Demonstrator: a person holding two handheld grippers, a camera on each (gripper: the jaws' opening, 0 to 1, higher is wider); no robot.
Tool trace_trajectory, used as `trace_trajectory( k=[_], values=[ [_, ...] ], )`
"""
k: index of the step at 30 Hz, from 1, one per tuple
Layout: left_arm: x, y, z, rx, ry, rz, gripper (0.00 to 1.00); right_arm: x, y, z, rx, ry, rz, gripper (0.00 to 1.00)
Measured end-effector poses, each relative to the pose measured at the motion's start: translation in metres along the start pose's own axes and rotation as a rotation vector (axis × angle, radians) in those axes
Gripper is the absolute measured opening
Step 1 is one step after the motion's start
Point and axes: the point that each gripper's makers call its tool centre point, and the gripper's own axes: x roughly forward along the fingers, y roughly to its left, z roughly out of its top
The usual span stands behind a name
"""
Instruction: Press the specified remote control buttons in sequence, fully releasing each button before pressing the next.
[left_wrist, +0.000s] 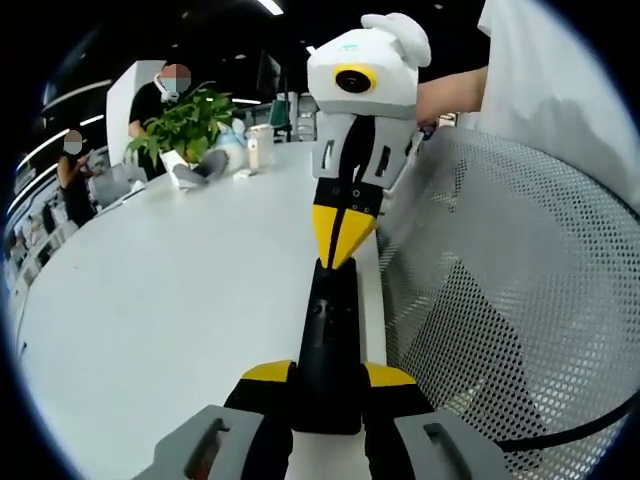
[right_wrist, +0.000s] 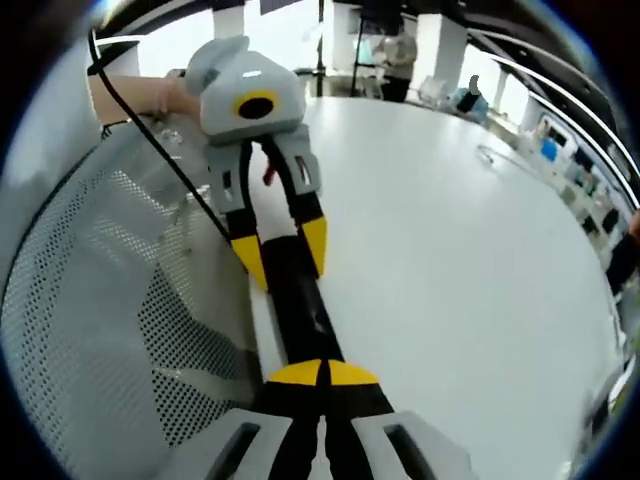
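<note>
Close by, a mesh chair back (left_wrist: 500, 300) crowds the remote (left_wrist: 330, 340) — left hand-held gripper (left_wrist: 330, 372) clamps it, right (right_wrist: 322, 373) pinched shut.

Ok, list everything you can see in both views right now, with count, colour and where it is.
remote control: one, black, on the table, held between both claws
table: one, white, large
mesh chair back: one, white perforated, beside the table edge
potted plant: one, green, far end of table
cup: one, pale, near the plant
left claw: yellow-tipped, gripping the remote's near end
right claw: yellow-tipped, shut, tip on the remote
</note>
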Motion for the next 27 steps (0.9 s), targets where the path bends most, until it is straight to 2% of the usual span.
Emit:
trace_trajectory(
  k=[1,2,3,8,11,16,20,21,24,26,27],
  values=[
    [0.0000,0.0000,0.0000,0.000,0.000,0.000,0.25,0.0023,0.0019,-0.0029,-0.028,0.023,0.014,0.00],
    [0.0001,0.0000,0.0000,-0.001,0.001,0.001,0.25,0.0023,-0.0010,-0.0004,-0.076,0.016,0.001,0.00],
    [0.0001,0.0000,0.0000,-0.001,0.001,0.001,0.25,0.0016,0.0026,-0.0021,-0.082,0.036,0.025,0.00],
    [0.0002,-0.0001,-0.0002,-0.002,0.000,0.001,0.25,0.0023,0.0023,-0.0020,-0.126,0.065,0.033,0.00],
    [0.0003,-0.0001,-0.0003,-0.002,0.001,0.001,0.25,0.0028,0.0030,-0.0028,-0.249,0.083,0.036,0.00],
    [0.0005,-0.0002,-0.0003,-0.001,0.004,0.001,0.25,0.0038,0.0036,-0.0023,-0.310,0.087,0.032,0.00],
    [0.0005,-0.0002,-0.0001,-0.002,0.004,0.002,0.25,0.0038,0.0025,-0.0027,-0.300,0.089,0.030,0.00],
    [0.0004,-0.0001,-0.0002,-0.002,0.004,0.002,0.25,0.0034,0.0020,-0.0025,-0.297,0.062,0.027,0.00],
    [0.0002,0.0000,-0.0003,-0.003,0.005,0.002,0.25,0.0019,0.0013,-0.0004,-0.203,-0.044,0.010,0.00],
    [0.0001,0.0001,-0.0003,-0.004,0.004,0.003,0.25,0.0005,0.0011,-0.0007,-0.127,-0.102,0.010,0.00],
    [0.0000,0.0001,-0.0003,-0.004,0.004,0.003,0.25,-0.0001,0.0011,-0.0004,-0.115,-0.115,0.011,0.00]
  ],
)
